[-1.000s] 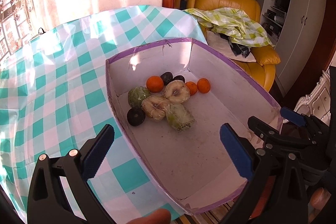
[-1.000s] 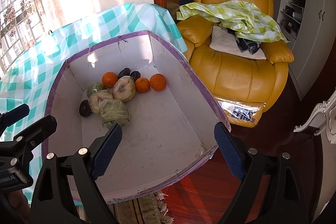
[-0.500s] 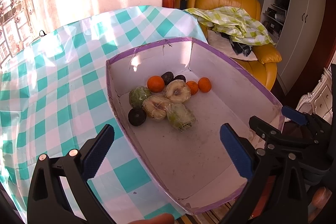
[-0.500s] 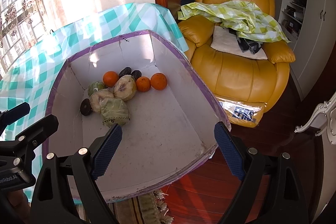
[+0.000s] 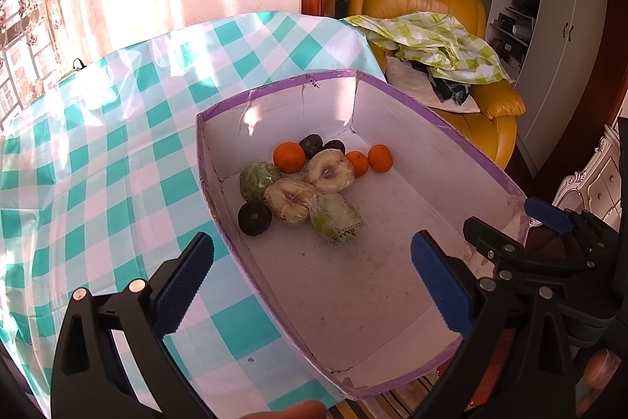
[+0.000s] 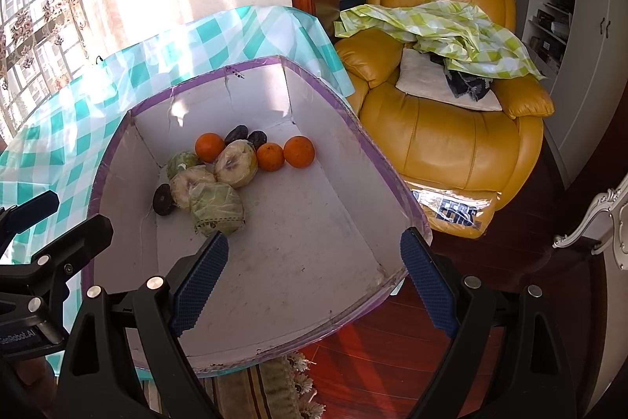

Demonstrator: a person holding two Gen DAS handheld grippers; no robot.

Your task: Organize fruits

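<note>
**Desk:** While you watch both feeds, tell me what has changed over the last second.

**Operator:** Almost nothing; my views have crept a little, yet no fruit has stirred. I have the left hand-held gripper (image 5: pixel 312 277) spread wide with nothing between its pads, hanging over the box's (image 5: pixel 451 120) near end; the right hand-held gripper (image 6: pixel 314 281) is just as wide and just as bare, at the box's near right corner.

**Desk:** And the fruits?

**Operator:** All inside the box, which sits on the table (image 5: pixel 98 163) with its near end jutting past the edge; they huddle at the far left end. I count three oranges (image 5: pixel 289 157), three dark fruits (image 5: pixel 254 218) and four wrapped ones (image 5: pixel 292 201), most of them touching.

**Desk:** So where does that leave the job?

**Operator:** I can't settle it; a heap like this fits fruit already gathered into the box, or a mixed pile waiting to be sorted by kind.
</note>
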